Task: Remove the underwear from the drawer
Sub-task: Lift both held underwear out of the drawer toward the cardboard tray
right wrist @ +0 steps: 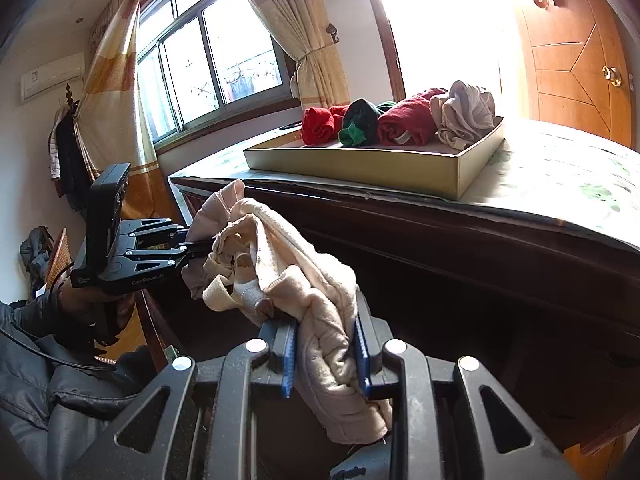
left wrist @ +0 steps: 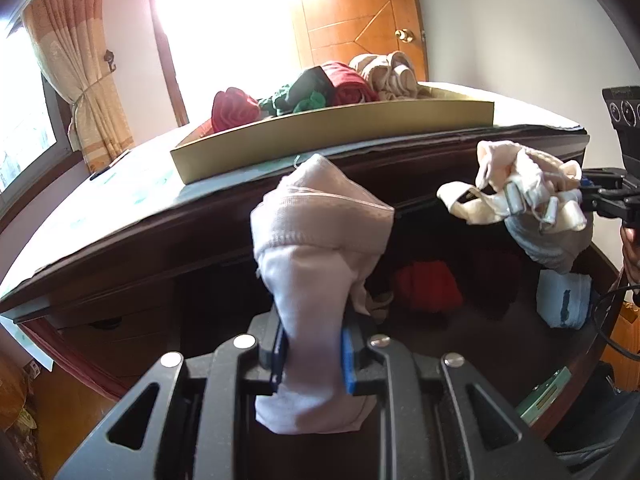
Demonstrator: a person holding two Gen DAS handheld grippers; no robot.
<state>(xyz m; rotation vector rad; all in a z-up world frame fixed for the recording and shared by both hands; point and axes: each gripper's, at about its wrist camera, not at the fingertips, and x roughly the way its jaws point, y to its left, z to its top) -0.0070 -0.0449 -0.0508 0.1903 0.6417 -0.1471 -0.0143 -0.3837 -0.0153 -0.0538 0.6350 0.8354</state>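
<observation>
In the left wrist view my left gripper [left wrist: 313, 354] is shut on a pale pink and white underwear piece [left wrist: 320, 232], which stands up bunched between the blue pads, in front of the open dark drawer [left wrist: 460, 240]. To the right, my right gripper [left wrist: 588, 198] holds a crumpled beige underwear piece [left wrist: 520, 184] over the drawer. In the right wrist view that beige piece [right wrist: 304, 276] is clamped in my right gripper [right wrist: 325, 354]. My left gripper [right wrist: 194, 247] comes in from the left there with its pink piece [right wrist: 208, 216], touching the beige one.
A shallow cardboard box [left wrist: 332, 136] on the dresser top holds rolled red, green, dark red and beige garments [right wrist: 400, 120]. A red garment [left wrist: 428, 284] and a light blue item [left wrist: 562, 300] lie in the drawer. A person's dark sleeve [right wrist: 60, 360] is at lower left.
</observation>
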